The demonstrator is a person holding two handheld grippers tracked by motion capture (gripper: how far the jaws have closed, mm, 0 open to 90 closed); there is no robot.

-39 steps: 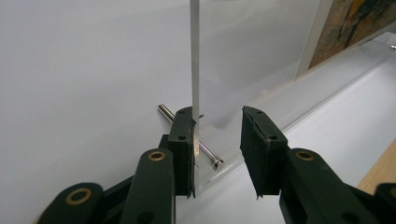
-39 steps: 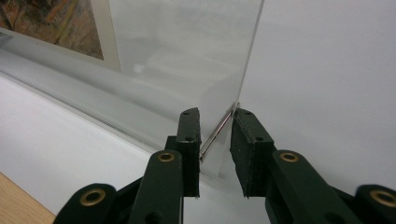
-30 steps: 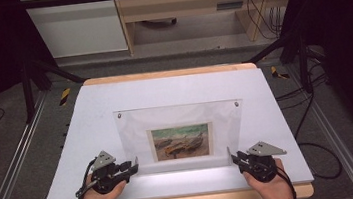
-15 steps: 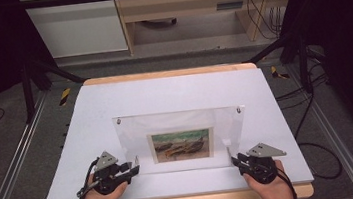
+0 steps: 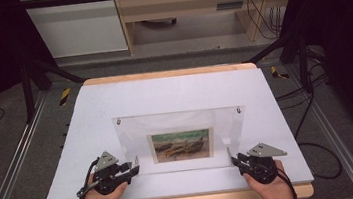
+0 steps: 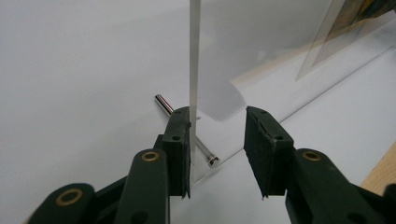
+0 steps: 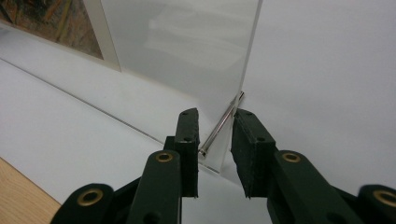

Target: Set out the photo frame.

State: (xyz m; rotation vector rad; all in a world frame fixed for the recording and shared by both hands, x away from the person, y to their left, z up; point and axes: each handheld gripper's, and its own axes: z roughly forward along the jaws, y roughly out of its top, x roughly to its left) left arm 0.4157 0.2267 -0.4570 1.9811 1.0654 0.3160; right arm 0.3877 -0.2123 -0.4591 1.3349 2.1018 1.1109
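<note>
- White table top, wide, on a wooden board; same place as a second ago.
- Clear acrylic frame, standing near the near edge of the table, between the two grippers; bottom edge on the table, top edge farther away and higher. One second ago seen leaning more flat and reaching lower in the high view; now raised more upright, top corners with small metal studs visible higher up.
- Printed picture of boats inside the frame, in the lower middle; also shifted a little up in the high view compared with the earlier frame.
- Left gripper, at the near left corner of the frame, held by a hand at the near left of the table; hand in the same spot as before. Jaws spread, with the frame's edge between them: left pad against the pane, right pad well apart from it, so no pinching.
- Right gripper, at the near right corner of the frame, hand also in the same spot as before. Jaws narrower, around the pane's corner and its pin; pressing or only just beside, cannot tell.
- Metal pin through the corner of the pane, beside the left pad; a second pin between the right gripper's jaws.
</note>
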